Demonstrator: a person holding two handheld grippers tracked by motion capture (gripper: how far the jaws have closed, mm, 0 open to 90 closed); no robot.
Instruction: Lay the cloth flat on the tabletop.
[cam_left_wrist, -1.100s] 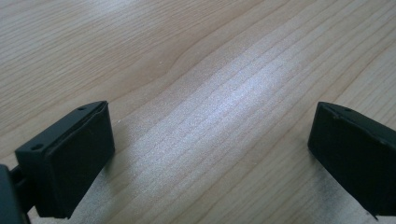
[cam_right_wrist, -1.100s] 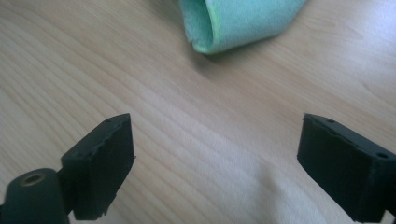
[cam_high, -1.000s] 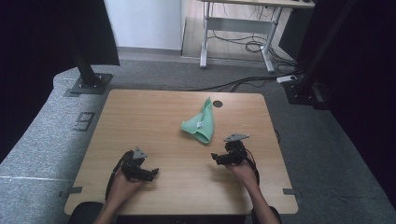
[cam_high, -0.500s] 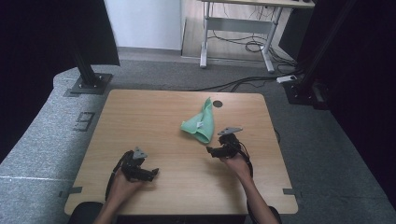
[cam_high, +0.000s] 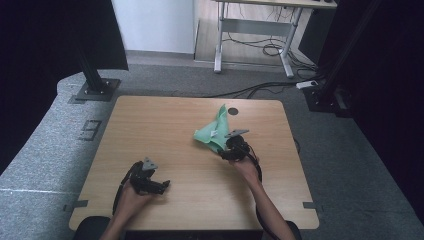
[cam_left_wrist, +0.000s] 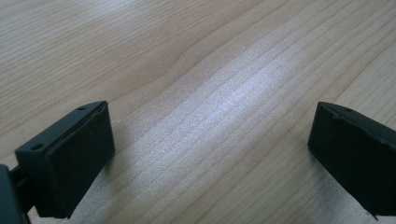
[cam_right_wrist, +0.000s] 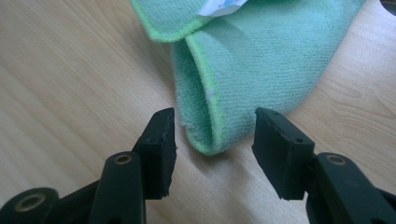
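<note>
A crumpled green cloth (cam_high: 214, 131) lies on the far right part of the wooden table (cam_high: 165, 125), just short of a dark round hole (cam_high: 232, 111) near the far edge; from the high view it reads as a bunched triangle with one point rising toward that hole and a small white tag on its upper fold. The right gripper view brings the cloth (cam_right_wrist: 261, 60) close: a soft, napped weave, a brighter green stitched hem, a rounded folded corner dipping between the two black jaws, and the white tag (cam_right_wrist: 219, 6) at the top edge; the right gripper (cam_right_wrist: 215, 140) stands spread apart with that corner in the gap, the jaws not closed on it. In the high view the right gripper (cam_high: 226, 150) sits at the cloth's near edge, held by the person's right hand (cam_high: 245, 167). The left gripper (cam_high: 159, 186) rests well apart at the near left of the table; the left gripper view shows its jaws wide apart over bare wood grain (cam_left_wrist: 210, 93), gripping nothing.
</note>
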